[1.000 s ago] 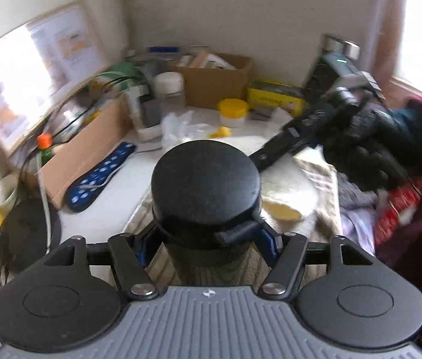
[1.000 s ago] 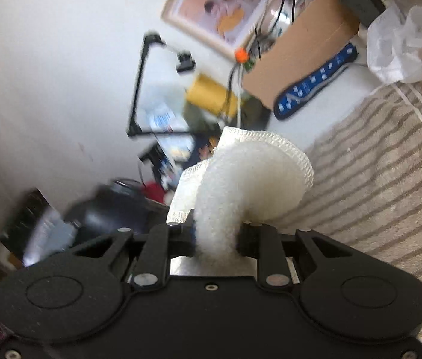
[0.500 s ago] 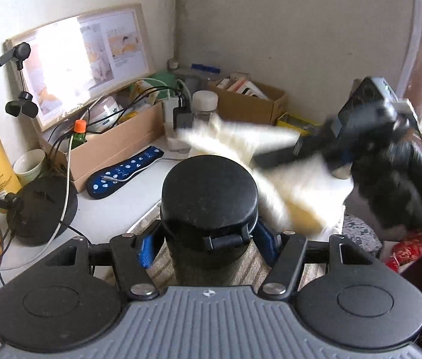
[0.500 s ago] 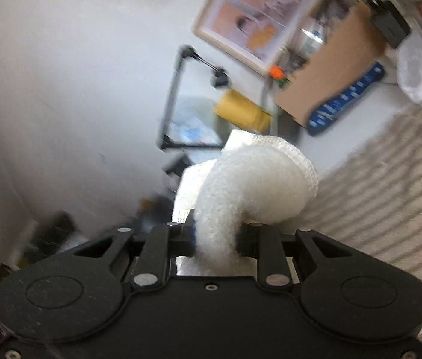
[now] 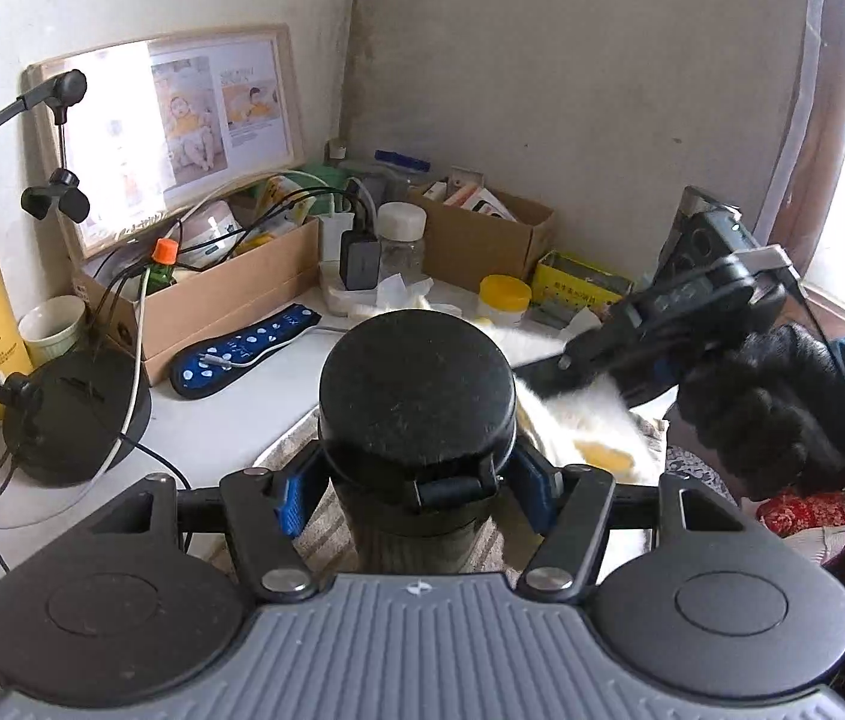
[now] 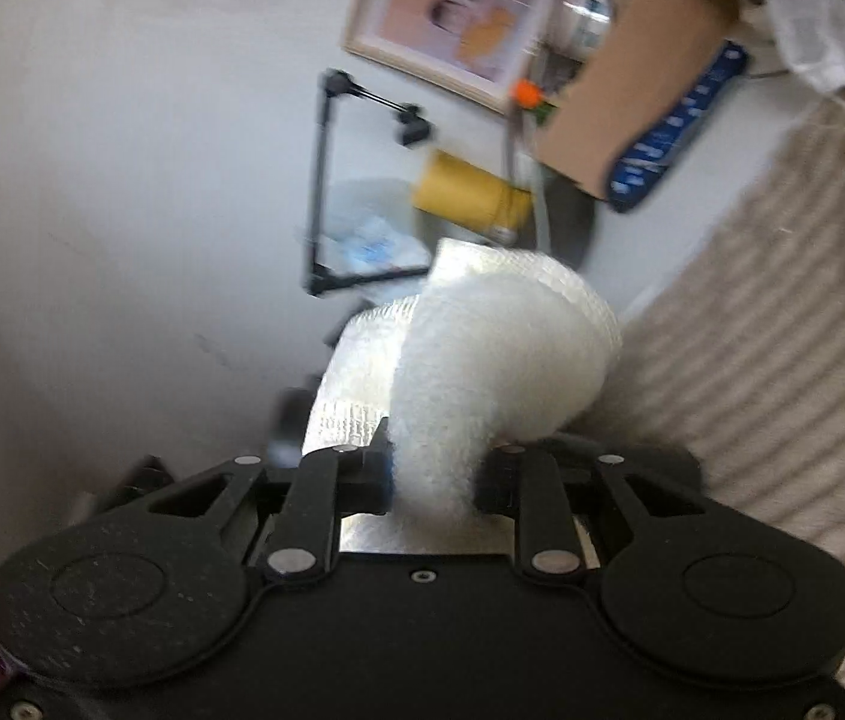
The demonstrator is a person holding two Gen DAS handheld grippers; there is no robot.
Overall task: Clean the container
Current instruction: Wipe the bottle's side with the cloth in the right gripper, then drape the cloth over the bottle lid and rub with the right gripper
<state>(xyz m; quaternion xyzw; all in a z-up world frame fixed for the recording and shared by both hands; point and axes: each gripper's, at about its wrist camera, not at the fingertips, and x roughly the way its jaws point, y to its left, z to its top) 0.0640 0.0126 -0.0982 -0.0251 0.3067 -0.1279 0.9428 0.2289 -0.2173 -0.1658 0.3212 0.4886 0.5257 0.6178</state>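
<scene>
Only the left wrist view shows the container (image 5: pixel 416 396), dark and upright at centre frame, with a gloved hand (image 5: pixel 764 414) at 3 o'clock. The left gripper (image 5: pixel 416 483) is clamped on its body just under the lid. In the right wrist view, the right gripper (image 6: pixel 434 480) pinches a white cloth (image 6: pixel 500 372), blurred, over a striped mat (image 6: pixel 782 312) at 3 o'clock.
</scene>
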